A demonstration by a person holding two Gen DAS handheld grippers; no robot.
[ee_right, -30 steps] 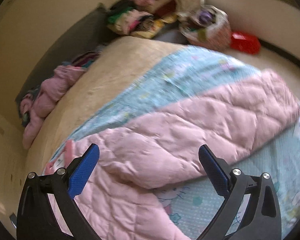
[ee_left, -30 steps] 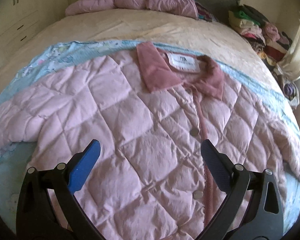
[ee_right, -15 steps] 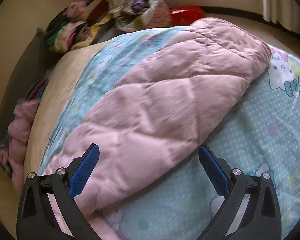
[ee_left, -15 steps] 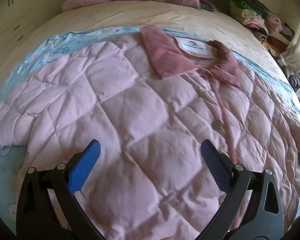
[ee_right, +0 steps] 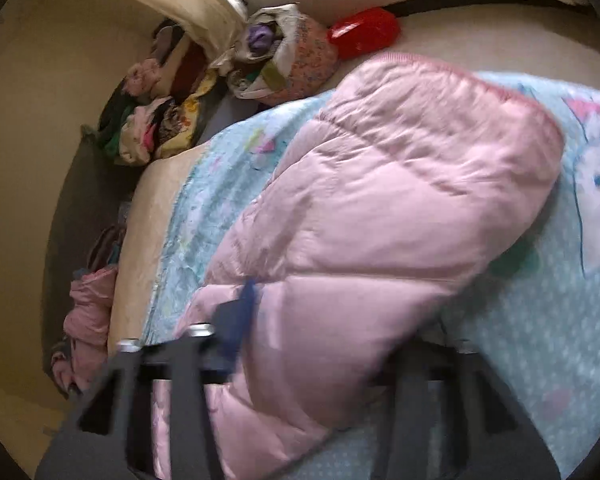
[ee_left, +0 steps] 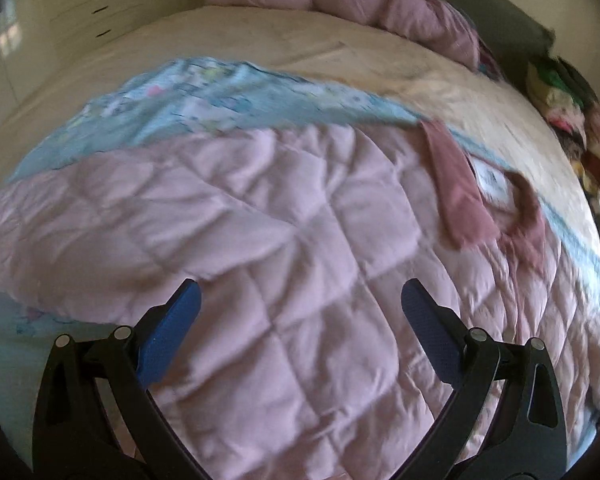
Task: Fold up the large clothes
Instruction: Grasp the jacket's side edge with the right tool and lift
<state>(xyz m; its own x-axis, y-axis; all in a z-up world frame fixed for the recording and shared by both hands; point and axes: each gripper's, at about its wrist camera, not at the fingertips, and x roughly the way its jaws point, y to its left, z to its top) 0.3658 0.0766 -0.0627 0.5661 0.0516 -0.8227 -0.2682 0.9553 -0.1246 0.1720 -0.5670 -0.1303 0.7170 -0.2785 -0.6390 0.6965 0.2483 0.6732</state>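
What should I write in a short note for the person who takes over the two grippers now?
Left gripper: jaws open, empty, over the pink quilted jacket.
Right gripper: jaws closing around the jacket's sleeve; grip not confirmed, picture blurred.
Jacket lies flat, front up, collar far, on the light blue printed sheet.
Done: spread out. Left: fold sleeves in, then body.

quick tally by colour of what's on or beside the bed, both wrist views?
Pink: 2, the quilted jacket laid flat and a bundled jacket at the far end
Light blue: 1, cartoon-print sheet
Red: 1, plastic container
Mixed colours: 2, clothes pile and floral bag
Total: 6
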